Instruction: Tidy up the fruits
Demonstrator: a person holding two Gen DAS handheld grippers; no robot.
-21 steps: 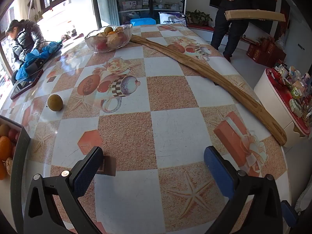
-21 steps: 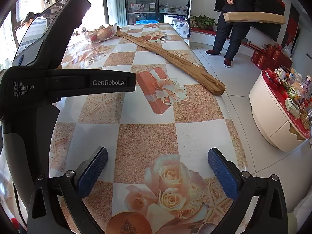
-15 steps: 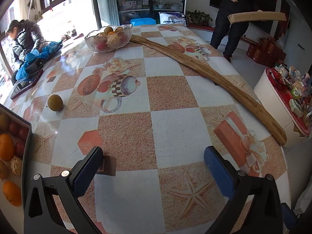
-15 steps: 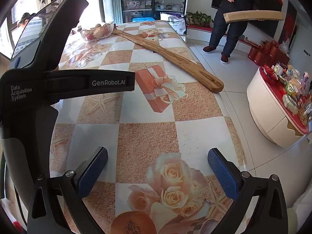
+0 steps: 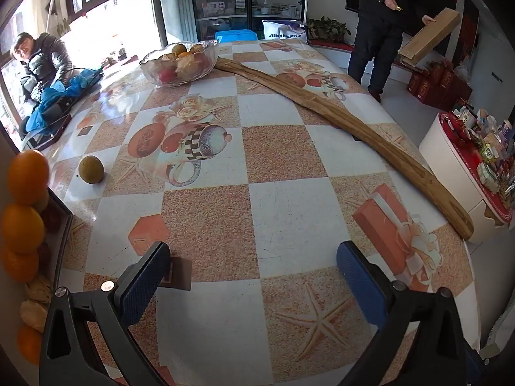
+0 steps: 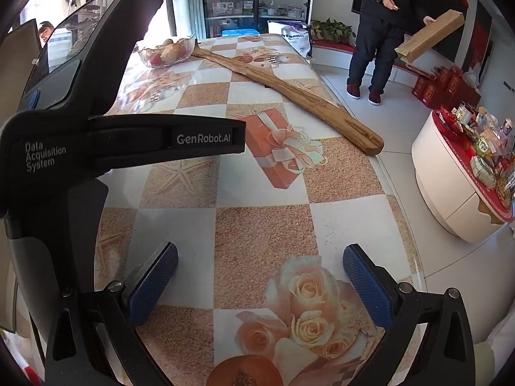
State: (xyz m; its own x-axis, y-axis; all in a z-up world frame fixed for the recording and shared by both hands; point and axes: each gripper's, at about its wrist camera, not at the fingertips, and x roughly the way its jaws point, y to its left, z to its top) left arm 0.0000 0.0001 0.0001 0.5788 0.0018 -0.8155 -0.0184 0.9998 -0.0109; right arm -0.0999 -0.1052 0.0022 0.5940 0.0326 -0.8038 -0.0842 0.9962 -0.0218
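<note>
The left gripper (image 5: 254, 270) hangs over the table (image 5: 289, 212) with its blue pads spread wide and nothing between them, angled down at the checked cloth. The right gripper (image 6: 260, 273) is likewise released and empty, above a printed rose near the table's near edge; in its view the black body of the left gripper (image 6: 80, 122) fills the left side.

At the left edge of the left wrist view a dark tray (image 5: 59, 225) holds oranges (image 5: 27, 177) stacked beside paler, wrinkled fruit (image 5: 33, 313); what that paler fruit is I cannot tell. Just beyond the tray a single brownish-green fruit (image 5: 91, 169) lies loose on the cloth, well apart from both grippers. At the far end stands a glass bowl (image 5: 178, 64) with mixed fruit inside. A long wooden plank (image 5: 354, 125) runs from beside the bowl diagonally to the table's right edge.

Off the table, a person in dark clothes (image 5: 383, 25) stands holding a long cardboard box (image 5: 429, 37), and another person (image 5: 38, 61) sits by the window.
</note>
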